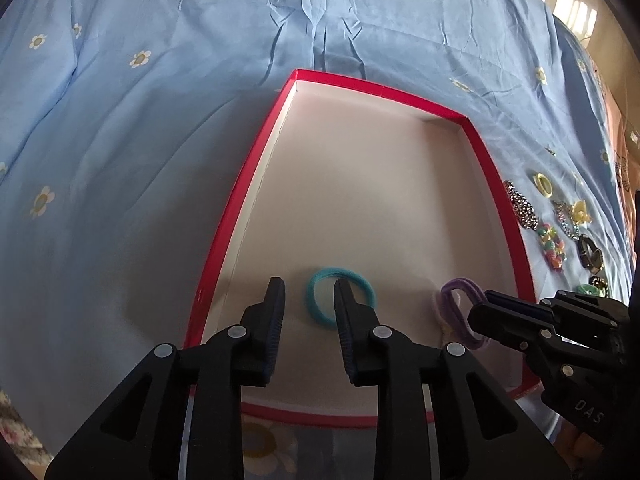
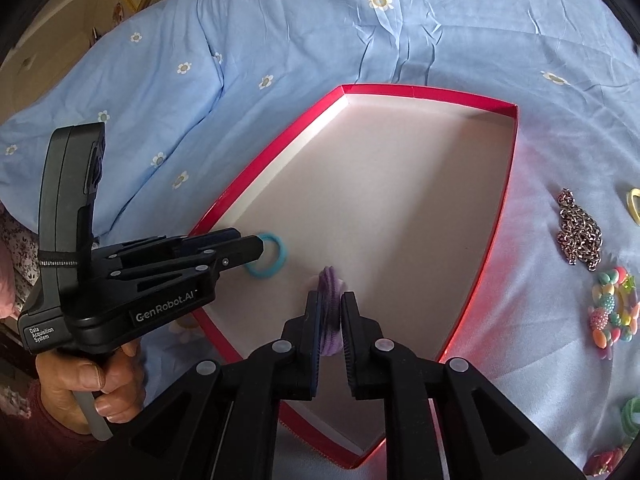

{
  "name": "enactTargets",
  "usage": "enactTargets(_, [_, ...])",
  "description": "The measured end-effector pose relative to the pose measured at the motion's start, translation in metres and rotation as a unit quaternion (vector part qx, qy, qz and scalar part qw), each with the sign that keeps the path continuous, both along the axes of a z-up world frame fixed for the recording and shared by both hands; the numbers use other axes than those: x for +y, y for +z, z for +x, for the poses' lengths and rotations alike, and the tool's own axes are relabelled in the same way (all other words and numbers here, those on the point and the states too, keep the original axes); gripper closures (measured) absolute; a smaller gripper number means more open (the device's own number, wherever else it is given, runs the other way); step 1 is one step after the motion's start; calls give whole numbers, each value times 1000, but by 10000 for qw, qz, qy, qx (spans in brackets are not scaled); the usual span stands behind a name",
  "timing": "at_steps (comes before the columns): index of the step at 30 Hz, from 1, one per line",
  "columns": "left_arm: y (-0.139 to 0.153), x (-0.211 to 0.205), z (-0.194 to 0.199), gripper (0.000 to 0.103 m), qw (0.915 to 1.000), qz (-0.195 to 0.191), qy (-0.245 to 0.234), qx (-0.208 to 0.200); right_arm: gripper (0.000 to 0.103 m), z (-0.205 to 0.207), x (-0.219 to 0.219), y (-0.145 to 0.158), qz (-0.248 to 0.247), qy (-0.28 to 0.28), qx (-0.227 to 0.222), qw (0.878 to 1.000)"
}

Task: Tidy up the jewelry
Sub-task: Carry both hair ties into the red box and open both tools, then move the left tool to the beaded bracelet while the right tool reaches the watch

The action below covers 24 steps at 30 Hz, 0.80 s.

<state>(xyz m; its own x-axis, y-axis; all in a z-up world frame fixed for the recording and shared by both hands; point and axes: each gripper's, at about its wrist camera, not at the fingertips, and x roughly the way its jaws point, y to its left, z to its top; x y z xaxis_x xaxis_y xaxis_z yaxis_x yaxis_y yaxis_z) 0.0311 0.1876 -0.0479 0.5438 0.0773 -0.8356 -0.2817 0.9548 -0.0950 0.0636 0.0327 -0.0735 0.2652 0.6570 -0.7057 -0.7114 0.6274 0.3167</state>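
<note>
The left gripper (image 1: 309,292) has its jaws apart above a teal hair tie (image 1: 340,297) lying free near the box's (image 1: 224,240) near edge. The right gripper's (image 2: 330,300) jaws flank a purple hair tie (image 2: 329,285) there; whether they pinch it I cannot tell. The red box sits on the bed (image 1: 160,120).

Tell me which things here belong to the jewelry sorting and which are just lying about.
Part of the job:
- red-rimmed shallow cardboard box
- teal fabric hair tie in the box
- purple fabric hair tie between the right tool's fingers
- silver chain bracelet, colourful bead bracelet, yellow ring, waiting on the bed

Just lying about:
- blue flowered bedsheet
</note>
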Motion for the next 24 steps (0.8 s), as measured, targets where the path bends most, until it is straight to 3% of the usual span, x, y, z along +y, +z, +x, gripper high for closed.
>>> enactTargets(4, [7,-2,-5,74,10000,35,13,-74,76,-3,-4,5,71,-37,-22,10000])
enactTargets(9, [16,-7,-10,70,9999,14,14,-161,76,-9,-17,13,157,-125,-69,9998])
enactTargets(15, [28,-21,-15,65,9996,-45,-78,-285,65,-14,-44,22,266,-347,-162,9989])
enactTargets(17, [31,-27,-15,61,9994,-66,-132,-308,59,-15,-58,25,292,-472,-178,9983])
enactTargets(20, [35,-39,-13,47,9991,-108,-209,-338,55,-18,-82,26,332,-714,-166,9968])
enactTargets(24, [40,-57,-10,46,9983,-141,-413,-383,52,-20,-113,28,344,-1016,-196,9940])
